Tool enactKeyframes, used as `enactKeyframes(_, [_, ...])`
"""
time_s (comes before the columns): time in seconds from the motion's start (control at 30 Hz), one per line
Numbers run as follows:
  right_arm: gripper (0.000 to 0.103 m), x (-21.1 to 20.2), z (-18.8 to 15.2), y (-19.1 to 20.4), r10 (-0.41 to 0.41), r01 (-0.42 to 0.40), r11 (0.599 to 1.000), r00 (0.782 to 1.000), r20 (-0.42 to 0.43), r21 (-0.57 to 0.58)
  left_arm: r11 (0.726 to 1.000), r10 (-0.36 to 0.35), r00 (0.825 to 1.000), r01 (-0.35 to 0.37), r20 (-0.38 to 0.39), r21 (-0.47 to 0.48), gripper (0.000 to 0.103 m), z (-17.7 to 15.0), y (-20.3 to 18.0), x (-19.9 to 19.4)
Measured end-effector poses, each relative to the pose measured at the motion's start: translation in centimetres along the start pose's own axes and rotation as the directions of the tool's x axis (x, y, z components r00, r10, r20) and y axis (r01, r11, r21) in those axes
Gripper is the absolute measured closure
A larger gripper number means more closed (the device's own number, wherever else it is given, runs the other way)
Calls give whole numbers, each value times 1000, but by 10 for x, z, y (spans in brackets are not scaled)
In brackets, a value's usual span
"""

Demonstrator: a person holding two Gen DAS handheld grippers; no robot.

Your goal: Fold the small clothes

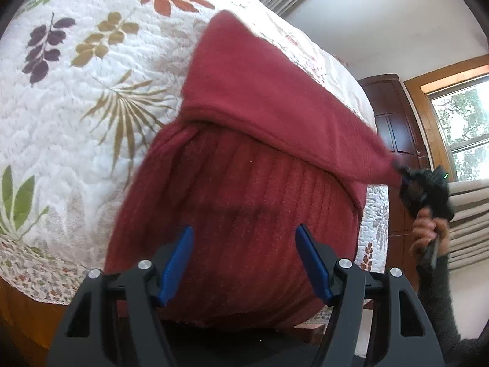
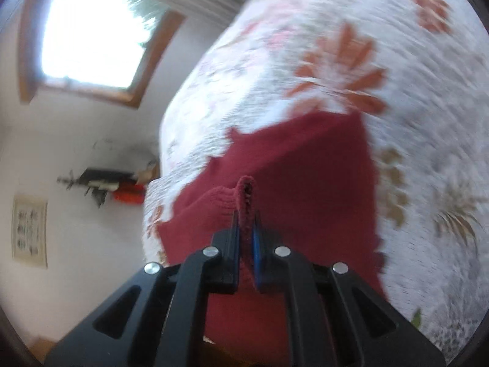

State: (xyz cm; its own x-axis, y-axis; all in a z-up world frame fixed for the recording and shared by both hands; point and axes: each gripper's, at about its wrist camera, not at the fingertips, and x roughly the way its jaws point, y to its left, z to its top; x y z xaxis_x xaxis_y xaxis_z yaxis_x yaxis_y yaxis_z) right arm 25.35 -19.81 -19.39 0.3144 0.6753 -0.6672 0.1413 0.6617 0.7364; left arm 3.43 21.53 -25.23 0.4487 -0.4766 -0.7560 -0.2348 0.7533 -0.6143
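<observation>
Red knit garment (image 1: 244, 208) lies on a bed covered by a white quilt (image 1: 79, 116) with leaf prints. Ribbed lower part spreads just ahead of the left gripper (image 1: 244, 244), filling the gap between its blue fingers (image 1: 178, 263). Those fingers stand wide apart, holding nothing; whether their tips touch the cloth cannot be told. One flap of the garment is lifted and pulled over the ribbed part, its far corner stretched toward the right gripper (image 1: 406, 177), seen beyond the left gripper's right finger. A hand (image 1: 428, 232) in a dark grey sleeve (image 1: 440, 293) holds that tool.

Right wrist view, blurred: the right gripper (image 2: 246, 223) is pressed closed on a bunched corner of the garment (image 2: 305, 183), cloth poking up between the fingers (image 2: 256, 244). Rest of the garment spreads ahead of and beneath the fingers on the quilt (image 2: 412, 122). A window (image 2: 91, 30) shows left of the fingers, on the wall.
</observation>
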Motion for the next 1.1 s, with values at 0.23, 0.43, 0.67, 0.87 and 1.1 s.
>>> enactKeyframes(0.23, [97,8,-10,-32,-42,42,998,999,4,47,1000,-2,1000,2,-16,27,34,7,-13,9])
enactKeyframes(0.43, [97,11,-9,-41,-56,55,996,998,5,66,1000,0,1000,0,-13,21,34,9,-11,7])
enactKeyframes(0.67, [96,24,-13,-52,-109,110,992,994,-16,62,1000,-4,1000,4,-13,6,34,2,1,3])
enactKeyframes(0.87, [92,-12,-16,-57,-125,119,990,989,85,71,1000,-2,1000,2,-9,-3,31,-2,4,1])
enactKeyframes(1.1, [92,14,-35,-36,-158,158,986,987,-16,-46,999,-2,1000,2,-23,-34,31,-4,10,7])
